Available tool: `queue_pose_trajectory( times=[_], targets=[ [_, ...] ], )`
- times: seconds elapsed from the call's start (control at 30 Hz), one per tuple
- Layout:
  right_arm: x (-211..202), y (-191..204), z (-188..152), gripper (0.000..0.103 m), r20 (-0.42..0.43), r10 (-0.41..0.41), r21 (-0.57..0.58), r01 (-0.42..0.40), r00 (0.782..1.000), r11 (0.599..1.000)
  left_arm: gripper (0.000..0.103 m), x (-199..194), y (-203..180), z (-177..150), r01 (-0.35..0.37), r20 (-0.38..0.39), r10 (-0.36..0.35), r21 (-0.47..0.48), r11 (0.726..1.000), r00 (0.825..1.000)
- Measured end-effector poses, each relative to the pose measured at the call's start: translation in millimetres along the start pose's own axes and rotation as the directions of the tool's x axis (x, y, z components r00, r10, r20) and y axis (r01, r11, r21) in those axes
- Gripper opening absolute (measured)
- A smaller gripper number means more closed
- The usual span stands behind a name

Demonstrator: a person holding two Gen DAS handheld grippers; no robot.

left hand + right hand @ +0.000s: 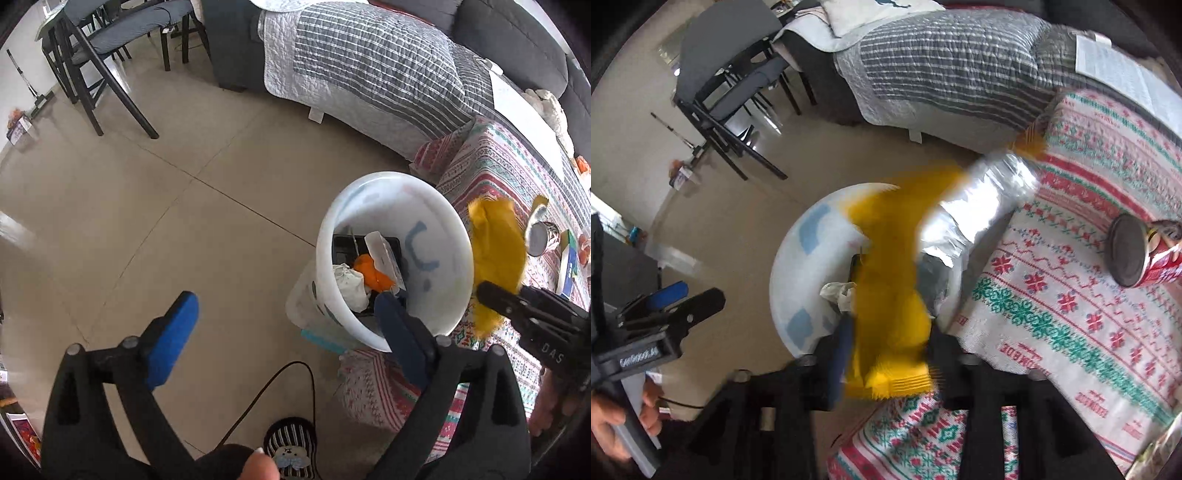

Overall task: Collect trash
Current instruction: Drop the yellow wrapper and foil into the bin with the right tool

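From the left wrist camera, the left claw (284,325) is wide open and holds nothing. One blue pad hangs over the floor (155,206) and the other sits at the rim of the white bin (458,236). The bin stands on the floor, just beside the surface (517,177) with the patterned cloth. Inside the bin lie a black tray (343,245), a crumpled white tissue (351,286), something orange (373,273) and a clear plastic piece (382,253). At the right, the right claw (491,291) has a yellow bag (496,251) hanging by the outside of the bin's rim. I think the bag could miss the bin and drop on the floor if it is let go while it is still outside the rim. A can (543,236) lies on its side on the surface.

From the right wrist camera, the right claw (890,350) is about half open, and the yellow bag (886,314) is between its pads. The bag is blurry, so I cannot tell if the pads still press on it. Its silver inside (979,199) shows as it flaps over the bin (798,266). The long bag could catch on the rim and hang there. The red can (1145,258) is still out on the surface (1052,295), and a bump could make it roll off. The left claw (690,299) shows at the left, open.
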State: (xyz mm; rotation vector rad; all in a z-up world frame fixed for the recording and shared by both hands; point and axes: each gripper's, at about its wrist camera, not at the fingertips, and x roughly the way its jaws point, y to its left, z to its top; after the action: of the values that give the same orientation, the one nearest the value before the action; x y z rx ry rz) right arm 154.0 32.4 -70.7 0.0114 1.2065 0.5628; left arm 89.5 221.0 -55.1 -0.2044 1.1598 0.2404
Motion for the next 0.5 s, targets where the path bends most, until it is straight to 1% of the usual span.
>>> queue_pose_trajectory(
  times=[0.03,0.1,0.27,0.37,0.5],
  targets=[
    [-0.2,-2.0,-0.1,0.057,0.006,0.004,0.015,-0.005,1.000,1.000,0.096,0.0,-1.5,0.0,0.000,-0.001,0.000,0.006,1.000,1.000],
    [-5.1,-6.7,0.1,0.057,0.018,0.002,0.028,-0.003,1.000,1.000,0.096,0.0,-3.8,0.8,0.008,-0.003,-0.008,0.011,1.000,1.000],
    [-26.6,-23.3,-7.3,0.060,0.033,-0.043,0.047,0.041,0.999,0.998,0.096,-4.8,-12.9,0.8,0.031,0.003,-0.032,0.036,0.999,0.999],
    [-45.3,-36.8,-14.9,0.065,0.041,-0.079,0.062,0.077,0.996,0.995,0.096,-6.7,-22.6,-1.2,0.049,-0.002,-0.049,0.057,0.997,0.999],
    [-75.0,-59.5,-28.7,0.072,0.049,-0.125,0.094,0.120,0.991,0.988,0.096,-5.7,-38.0,-2.5,0.050,-0.010,-0.049,0.098,0.994,0.999]
  ],
)
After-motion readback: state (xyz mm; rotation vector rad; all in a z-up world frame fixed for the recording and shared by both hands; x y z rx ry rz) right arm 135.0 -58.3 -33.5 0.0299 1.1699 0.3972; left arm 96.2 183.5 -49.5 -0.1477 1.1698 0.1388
